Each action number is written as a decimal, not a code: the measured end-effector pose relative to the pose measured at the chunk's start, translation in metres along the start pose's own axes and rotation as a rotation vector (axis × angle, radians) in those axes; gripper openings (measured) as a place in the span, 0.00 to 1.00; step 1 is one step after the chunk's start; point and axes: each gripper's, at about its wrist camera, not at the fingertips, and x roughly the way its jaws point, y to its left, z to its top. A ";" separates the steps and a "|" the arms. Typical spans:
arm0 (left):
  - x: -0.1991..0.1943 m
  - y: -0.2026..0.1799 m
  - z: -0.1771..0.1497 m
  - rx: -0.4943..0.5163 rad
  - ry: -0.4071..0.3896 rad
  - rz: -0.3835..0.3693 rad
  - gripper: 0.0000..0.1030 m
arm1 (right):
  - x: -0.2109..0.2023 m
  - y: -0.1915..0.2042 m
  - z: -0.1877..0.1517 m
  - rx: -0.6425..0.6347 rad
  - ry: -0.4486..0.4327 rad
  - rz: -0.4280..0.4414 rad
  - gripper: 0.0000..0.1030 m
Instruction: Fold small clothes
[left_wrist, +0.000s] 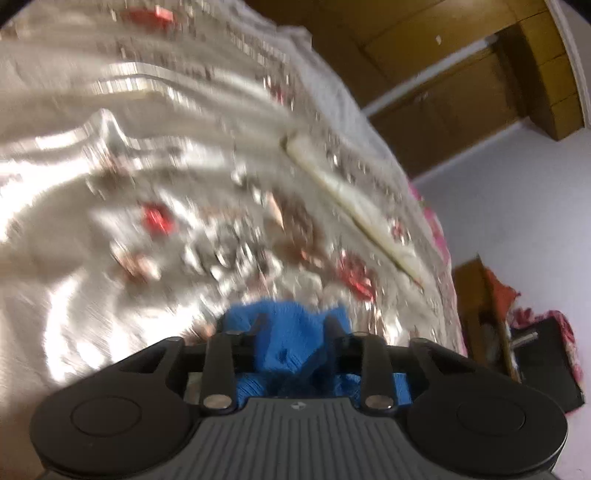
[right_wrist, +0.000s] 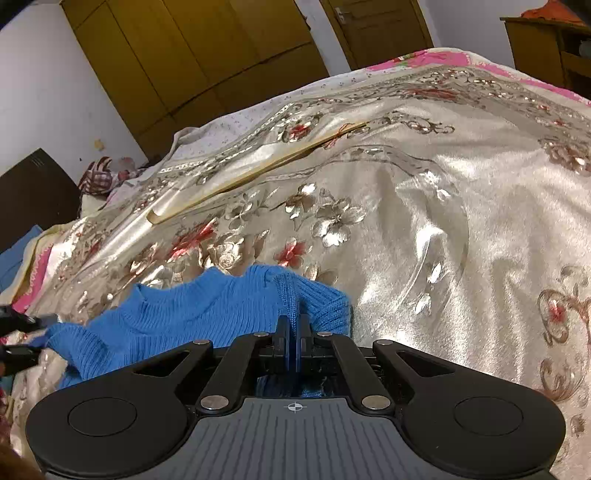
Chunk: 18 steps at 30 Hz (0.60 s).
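Partly blurred | left claw (left_wrist: 295, 325) spread around blue sweater (right_wrist: 207, 310) | right claw (right_wrist: 294, 325) pinching it

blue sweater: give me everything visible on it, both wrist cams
The blue sweater is a small rib-knit garment, bright blue, with a round neckline. It lies rumpled on the shiny floral bedspread. The right gripper is shut on a ribbed fold of it. In the left wrist view, bunched knit sits between the left gripper fingers, which stand apart; whether they press it is unclear. The view is blurred.
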 end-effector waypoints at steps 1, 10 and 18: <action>-0.004 -0.002 0.002 0.024 -0.010 0.014 0.38 | -0.001 0.001 0.001 -0.001 -0.003 0.000 0.01; 0.017 -0.042 -0.057 0.393 0.125 0.168 0.38 | -0.006 0.003 -0.001 0.013 -0.008 -0.015 0.01; 0.040 -0.056 -0.051 0.467 0.068 0.241 0.38 | -0.005 0.001 -0.005 0.020 0.015 -0.006 0.05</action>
